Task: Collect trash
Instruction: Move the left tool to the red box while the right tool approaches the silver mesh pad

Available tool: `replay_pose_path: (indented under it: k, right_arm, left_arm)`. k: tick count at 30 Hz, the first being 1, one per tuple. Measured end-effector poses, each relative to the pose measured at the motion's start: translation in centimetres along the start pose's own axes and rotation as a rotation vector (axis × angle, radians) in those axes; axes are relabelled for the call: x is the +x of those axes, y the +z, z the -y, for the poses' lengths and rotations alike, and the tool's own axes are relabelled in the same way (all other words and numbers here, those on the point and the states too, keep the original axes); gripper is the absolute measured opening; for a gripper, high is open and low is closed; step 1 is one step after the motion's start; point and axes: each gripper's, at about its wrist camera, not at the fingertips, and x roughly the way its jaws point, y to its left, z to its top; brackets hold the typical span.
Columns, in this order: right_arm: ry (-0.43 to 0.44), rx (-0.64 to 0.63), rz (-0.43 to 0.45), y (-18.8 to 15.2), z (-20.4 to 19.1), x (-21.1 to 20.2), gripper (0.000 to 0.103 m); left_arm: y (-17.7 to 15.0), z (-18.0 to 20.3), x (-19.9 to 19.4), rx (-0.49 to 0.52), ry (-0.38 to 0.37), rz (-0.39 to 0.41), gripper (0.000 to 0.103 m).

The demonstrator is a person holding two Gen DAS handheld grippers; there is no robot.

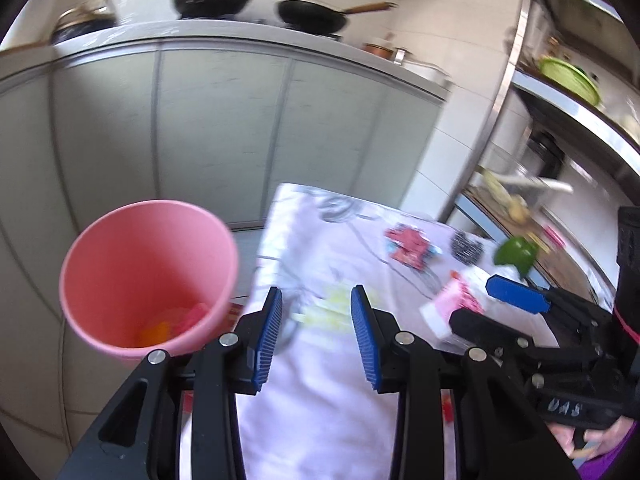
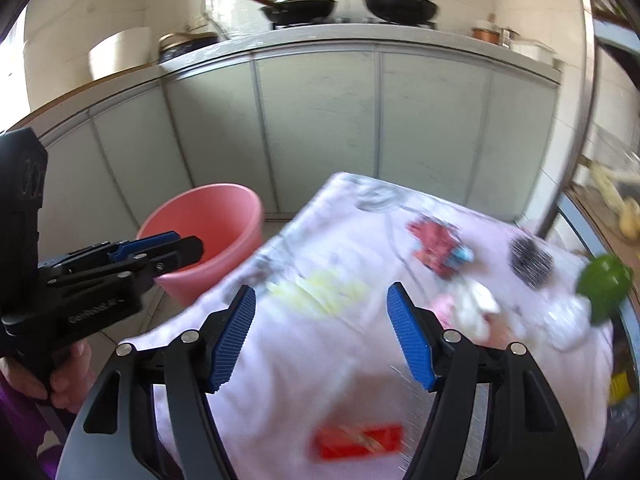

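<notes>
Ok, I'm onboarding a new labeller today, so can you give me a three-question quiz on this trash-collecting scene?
1. True or false: the pink bin is empty.
2. Which lies nearest the right gripper on the white cloth: A red wrapper, B green pepper, C black scrubber?
3. Fill in: both the right and the left gripper are ____ and hold nothing.

Key: 1 false, scraps lie at its bottom; 2 A; 3 open.
</notes>
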Motion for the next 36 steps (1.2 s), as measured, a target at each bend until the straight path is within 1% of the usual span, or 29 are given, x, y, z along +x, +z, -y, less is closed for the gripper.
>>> replay_pose_path:
  k: [3,7,9,11,12,15,17,20,23,25,28,30,32,36]
  right_arm:
    - [-0.03,0.055,-0.002,-1.0,2.6,-1.1,0.069]
    - [-0.057,0.137,0.004,-2.8,6.1,-2.5,0.069]
    - [-0.065,0.169,0.009,-3.5,7.3,-3.0,0.069]
    - [-0.071,0.197,0.014,-4.3,8.4,-3.6,0.069]
    - [-0.072,0.208,0.017,-4.7,8.8,-4.0,0.068]
    - [-0.079,0.231,0.017,-5.6,9.6,-4.6,0.062]
    - [-0.075,0.248,0.014,-6.1,10.0,-4.8,0.061]
    - [-0.069,0.273,0.004,-6.9,10.5,-5.1,0.061]
    - [-0.063,0.305,-0.014,-7.8,11.1,-5.3,0.061]
    - [-0.045,0.337,-0.029,-8.2,11.7,-5.2,0.061]
    - [-0.008,0.39,-0.044,-8.8,12.5,-5.0,0.061]
    - [0.024,0.427,-0.057,-9.3,12.9,-4.6,0.061]
    - [0.046,0.446,-0.077,-9.6,13.2,-4.1,0.061]
    - [0.071,0.455,-0.099,-10.0,12.9,-3.1,0.061]
  left_arm:
    - [-0.3,1.6,0.4,0.033,-0.034,-0.028,0.035]
    - [-0.9,2.8,1.6,0.029,-0.092,-0.097,0.035]
    - [-1.4,3.2,2.1,0.024,-0.161,-0.156,0.035]
    - [-1.9,4.0,2.4,0.043,-0.216,-0.198,0.035]
    - [-2.2,4.4,2.4,0.063,-0.243,-0.211,0.035]
    - [-3.1,6.4,1.9,0.155,-0.324,-0.234,0.035]
    - [-3.7,7.8,1.8,0.213,-0.349,-0.244,0.035]
    - [-4.7,9.8,2.3,0.295,-0.355,-0.27,0.035]
    - [-5.2,11.3,3.2,0.372,-0.33,-0.274,0.035]
    - [-5.6,11.9,4.0,0.403,-0.304,-0.281,0.036]
    - [-6.1,12.2,5.5,0.426,-0.284,-0.316,0.036]
    - [-6.3,12.2,5.8,0.432,-0.299,-0.309,0.037]
    - [-6.6,12.5,6.1,0.442,-0.299,-0.322,0.037]
    - [-7.2,12.8,6.1,0.469,-0.295,-0.308,0.035]
